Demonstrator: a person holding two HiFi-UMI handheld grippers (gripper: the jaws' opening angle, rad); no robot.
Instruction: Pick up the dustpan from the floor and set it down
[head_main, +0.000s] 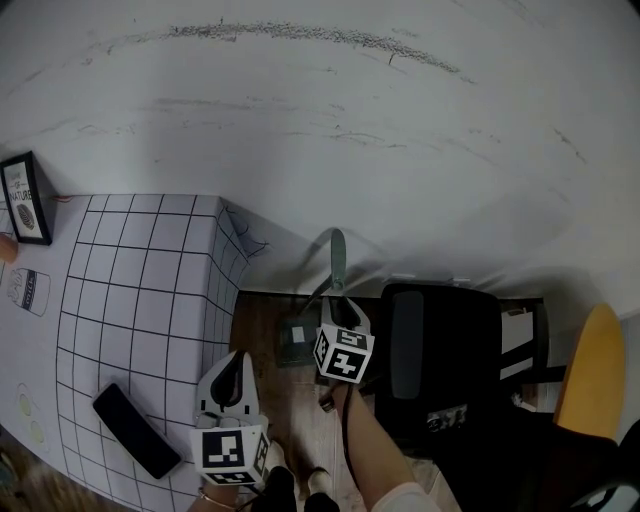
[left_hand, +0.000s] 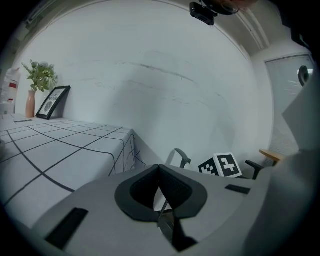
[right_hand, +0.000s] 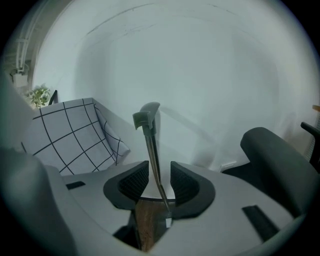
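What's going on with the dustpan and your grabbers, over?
Left gripper shut, empty. Right gripper open around dustpan handle, not squeezing. Dustpan standing on floor. Black chair close beside it.

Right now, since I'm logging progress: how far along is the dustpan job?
Done: the dustpan stands on the floor; whether already moved I cannot tell. In hand: the right gripper straddles its handle, jaws apart, not pressing. The left gripper is shut, empty. Left: either a grip and lift, or just withdrawing.

You face a scuffed white wall (head_main: 400, 120); at your left stands a desk (head_main: 140, 300) in grid cloth, at your right a black chair (head_main: 440, 360) on wooden floor (head_main: 255, 330).
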